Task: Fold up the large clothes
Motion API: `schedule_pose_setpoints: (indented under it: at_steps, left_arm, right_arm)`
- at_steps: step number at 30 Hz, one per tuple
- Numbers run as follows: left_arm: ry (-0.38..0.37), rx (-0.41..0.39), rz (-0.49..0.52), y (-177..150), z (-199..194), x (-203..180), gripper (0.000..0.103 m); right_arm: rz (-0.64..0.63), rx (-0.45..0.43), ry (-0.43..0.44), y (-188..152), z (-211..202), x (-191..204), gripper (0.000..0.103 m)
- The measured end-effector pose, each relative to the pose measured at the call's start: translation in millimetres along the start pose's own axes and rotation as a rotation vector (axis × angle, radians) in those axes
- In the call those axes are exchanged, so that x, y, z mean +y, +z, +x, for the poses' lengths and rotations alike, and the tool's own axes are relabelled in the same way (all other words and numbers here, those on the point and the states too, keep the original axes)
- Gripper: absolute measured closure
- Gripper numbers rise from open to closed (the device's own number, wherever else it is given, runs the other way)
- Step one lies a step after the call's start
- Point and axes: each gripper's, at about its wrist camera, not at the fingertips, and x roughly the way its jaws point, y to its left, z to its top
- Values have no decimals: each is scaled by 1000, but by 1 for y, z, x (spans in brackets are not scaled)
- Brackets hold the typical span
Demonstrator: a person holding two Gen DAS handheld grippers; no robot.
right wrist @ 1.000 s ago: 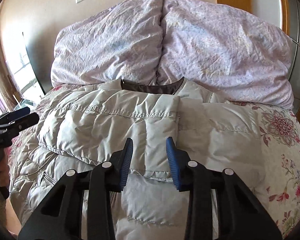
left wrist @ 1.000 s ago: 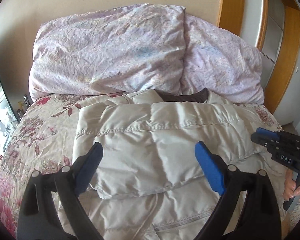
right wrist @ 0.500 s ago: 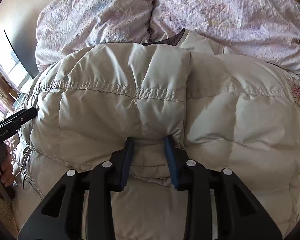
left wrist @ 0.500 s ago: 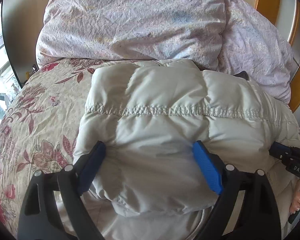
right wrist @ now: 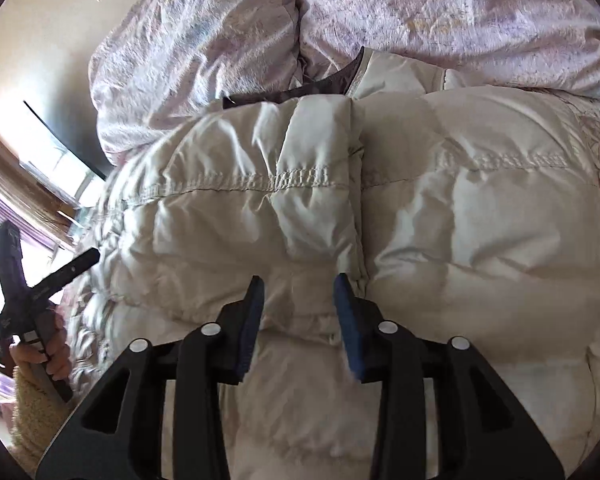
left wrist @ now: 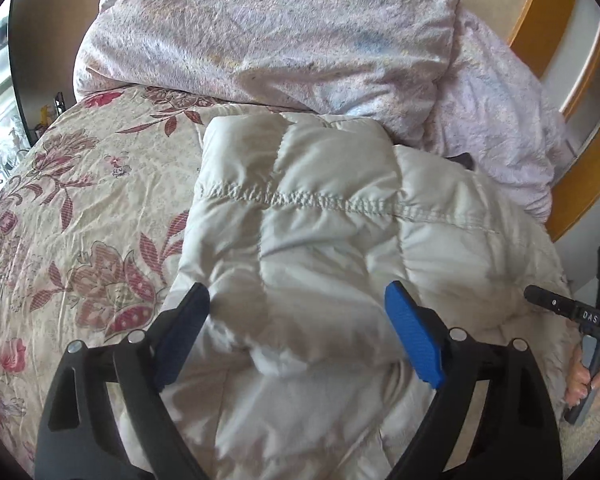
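Straddling folded puffer jacket [left wrist: 320, 248], L gripper [left wrist: 296, 336] jaws wide, R gripper [right wrist: 298, 312] jaws opening, fold edge between.

Cream quilted puffer jacket [left wrist: 332, 240] lies flat on the floral bedspread, collar end touching the pillows. Sleeves folded in across the body. Dark lining shows at the collar.
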Motion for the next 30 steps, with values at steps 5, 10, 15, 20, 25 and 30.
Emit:
schedule_pose_setpoints:
  at_steps: [5,10,15,20,25,30]
  left_arm:
    - [-118,7,4,-31,-60,44,14]
    - [-121,52,-27,-75,-92,87,14]
    - [-200,96,-100,-116,-104,111,16]
    - [-259,146,-170,-141,-95,118,30]
    - [-305,160,-183,-154,-92,111,34]
    - [-347,174,-168,-166,-98,100,34]
  right_arm:
    - [58,-39,16,-38,-83,-48,22]
    - [172,-1,-106,-94,-136,-115,21]
    - [288,40,-65,-148,-157,-159,21]
    - [315,82,-23,-174,-152,-166,26]
    - [319,135,85,-184,-139,-161,34]
    - [313,148,160,-190,-138,-158,34]
